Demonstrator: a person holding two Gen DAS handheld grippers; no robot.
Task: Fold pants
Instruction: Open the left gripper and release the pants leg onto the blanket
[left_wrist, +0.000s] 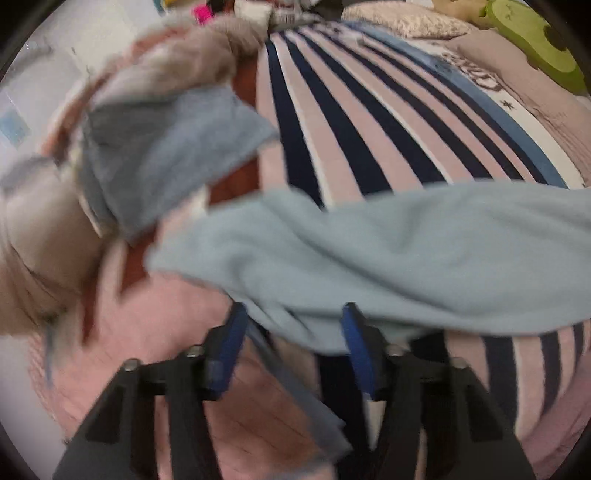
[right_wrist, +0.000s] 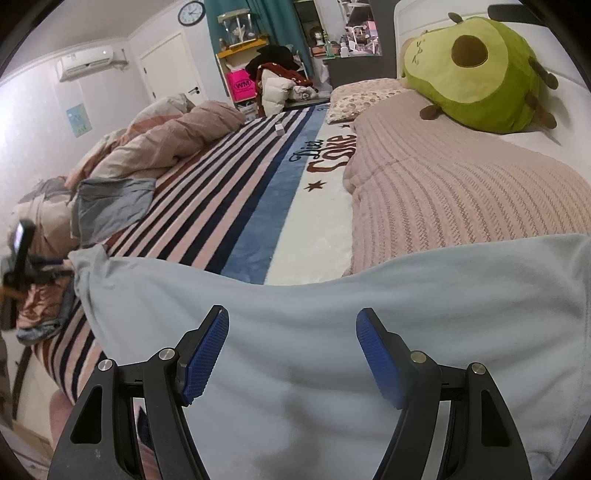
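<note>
**Mia:** Where are the pants?

**Ben:** The light blue pants lie flat on the bed, on top of the striped blanket. One end reaches over to the pink knitted cover.

**Mia:** What is the right gripper doing?

**Ben:** It hangs over the pants with its blue pads wide apart. Nothing is between them.

**Mia:** And the left gripper?

**Ben:** Its picture is blurry. The pads stand partly apart at the edge of the pants. A flap of the blue cloth hangs down between them, but I see no pad pressing on it.

**Mia:** What else is on the bed?

**Ben:** A big green avocado plush sits by the headboard. A rumpled quilt is bunched up on the far side, with a grey cloth on it.
</note>
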